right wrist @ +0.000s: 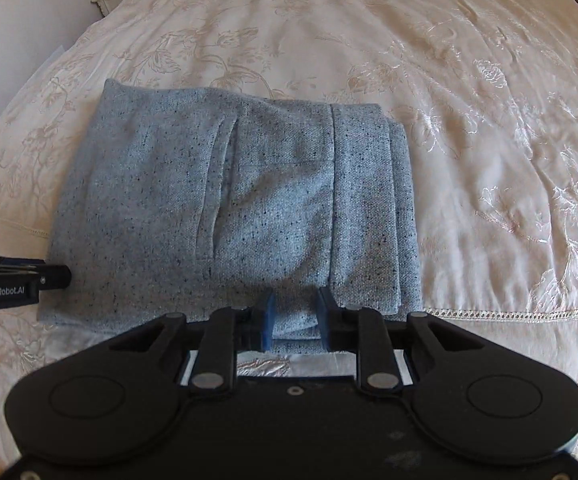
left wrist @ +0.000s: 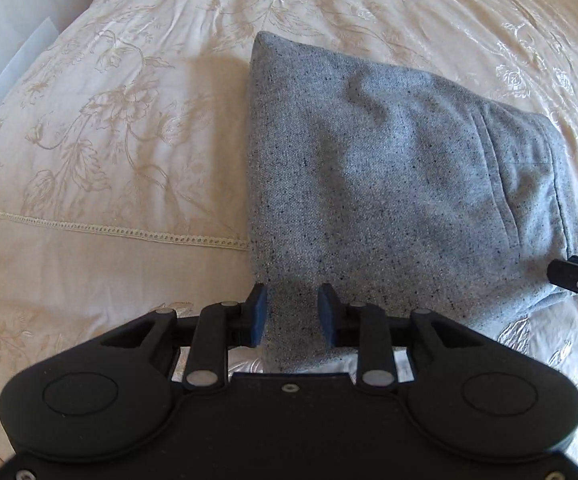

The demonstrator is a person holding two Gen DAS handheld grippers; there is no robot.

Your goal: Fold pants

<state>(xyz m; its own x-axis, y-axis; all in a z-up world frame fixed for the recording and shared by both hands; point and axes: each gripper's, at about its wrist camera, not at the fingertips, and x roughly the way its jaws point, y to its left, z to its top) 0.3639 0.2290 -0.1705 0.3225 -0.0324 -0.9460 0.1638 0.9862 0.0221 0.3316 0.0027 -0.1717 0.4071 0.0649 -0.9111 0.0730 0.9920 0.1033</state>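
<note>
2 grippers [left wrist: 292, 314] at folded pants' [left wrist: 389, 184] near edge

Grey speckled pants [right wrist: 229, 208], folded into a compact, roughly rectangular stack, lying flat on the cream embroidered bedspread [right wrist: 469, 140]; slit pocket facing up, layered edges showing along one side.

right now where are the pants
The folded grey pants lie on the cream bedspread, at its near edge, centre-left in the right wrist view, with both grippers over their near hem.
</note>
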